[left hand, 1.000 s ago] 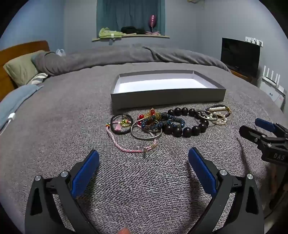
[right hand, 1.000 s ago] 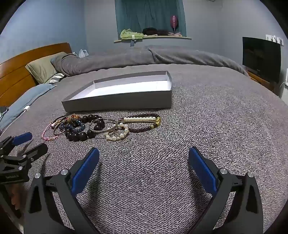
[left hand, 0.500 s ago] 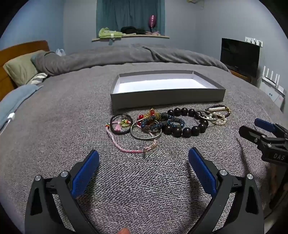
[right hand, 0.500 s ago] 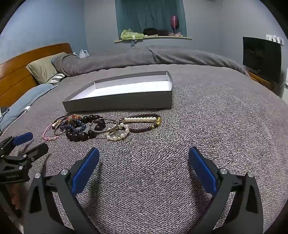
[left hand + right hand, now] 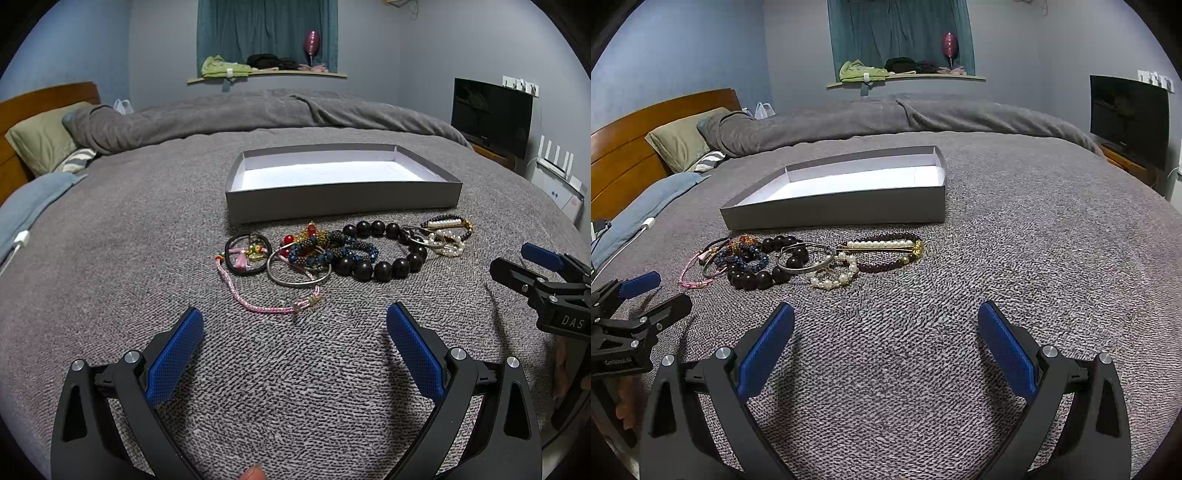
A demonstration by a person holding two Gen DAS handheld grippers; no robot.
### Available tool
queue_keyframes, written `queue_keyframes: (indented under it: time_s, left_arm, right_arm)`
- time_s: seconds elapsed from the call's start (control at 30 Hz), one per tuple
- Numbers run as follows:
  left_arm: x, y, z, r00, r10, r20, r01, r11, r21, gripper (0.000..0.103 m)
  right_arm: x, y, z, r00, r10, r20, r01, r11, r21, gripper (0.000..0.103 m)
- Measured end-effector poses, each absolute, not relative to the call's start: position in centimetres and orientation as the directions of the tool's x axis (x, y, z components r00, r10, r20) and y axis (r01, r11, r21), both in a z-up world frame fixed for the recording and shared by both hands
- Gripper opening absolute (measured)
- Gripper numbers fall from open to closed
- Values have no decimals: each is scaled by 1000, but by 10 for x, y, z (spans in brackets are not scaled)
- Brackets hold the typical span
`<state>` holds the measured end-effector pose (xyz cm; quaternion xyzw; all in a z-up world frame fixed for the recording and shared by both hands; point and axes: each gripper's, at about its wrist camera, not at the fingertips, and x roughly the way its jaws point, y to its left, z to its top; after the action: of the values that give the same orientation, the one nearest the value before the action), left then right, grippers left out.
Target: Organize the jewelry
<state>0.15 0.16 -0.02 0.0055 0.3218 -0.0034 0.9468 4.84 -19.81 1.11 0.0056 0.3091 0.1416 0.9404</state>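
Note:
A row of jewelry lies on the grey bedspread in front of an empty grey box (image 5: 343,197) with a white inside, also in the right wrist view (image 5: 834,212). From left: a pink cord bracelet (image 5: 258,301), a black ring bracelet (image 5: 246,254), a silver bangle (image 5: 299,273), blue beads (image 5: 347,253), a big dark bead bracelet (image 5: 384,253) (image 5: 757,273), pearl pieces (image 5: 445,236) (image 5: 834,275) and a maroon bead bracelet (image 5: 886,258). My left gripper (image 5: 294,336) is open and empty, short of the pink cord. My right gripper (image 5: 885,336) is open and empty, short of the pearls.
The bed's rolled grey duvet (image 5: 258,114) and pillows (image 5: 40,144) lie behind the box. A TV (image 5: 491,116) stands at the right wall. A white charger cable (image 5: 18,243) lies at the left edge. Each gripper shows at the side of the other's view.
Both grippers have barely shifted; the scene looks the same. Both stay open and empty.

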Motion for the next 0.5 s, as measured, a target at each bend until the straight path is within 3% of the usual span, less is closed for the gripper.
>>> queue_keyframes:
  time_s: [0.5]
  left_arm:
    - [2,0,0,793,-4,-609,9,1000,6,98]
  right_arm:
    - [49,-198,11,769,270,-579,-263,960,99,98]
